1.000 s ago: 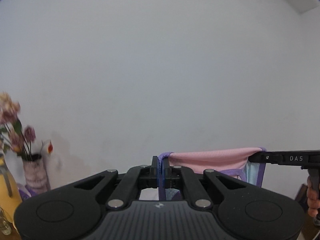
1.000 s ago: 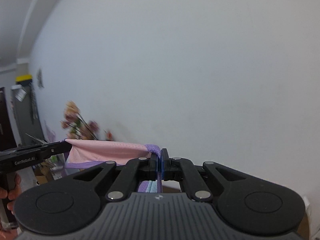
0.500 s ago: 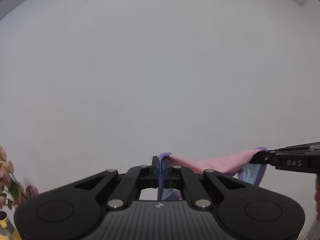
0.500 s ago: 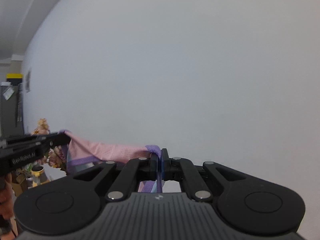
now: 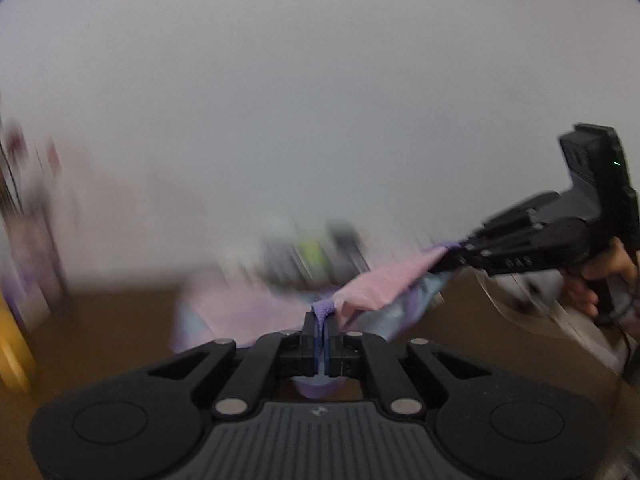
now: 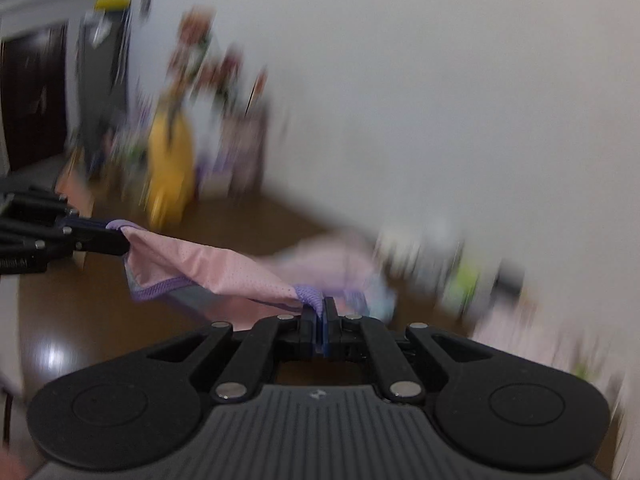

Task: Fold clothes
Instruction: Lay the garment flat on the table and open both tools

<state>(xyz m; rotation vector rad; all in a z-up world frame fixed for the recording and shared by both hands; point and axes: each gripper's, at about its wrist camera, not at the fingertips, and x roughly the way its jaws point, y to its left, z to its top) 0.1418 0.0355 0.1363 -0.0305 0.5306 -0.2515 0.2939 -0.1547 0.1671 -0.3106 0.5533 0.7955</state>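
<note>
Holding one pink mesh garment with purple trim taut between you, left gripper and right gripper each clamp a corner above the brown table, long edge spanning claw to claw.

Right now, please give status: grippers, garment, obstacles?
Left gripper and right gripper shut on pink garment. Garment slack between them over table. Blurred clutter behind; path unclear.

Right gripper clamped on purple hem of pink garment. Left gripper at left edge pinches other corner. Cloth sags between them above brown table. Background blurred: yellow object, white wall.
</note>
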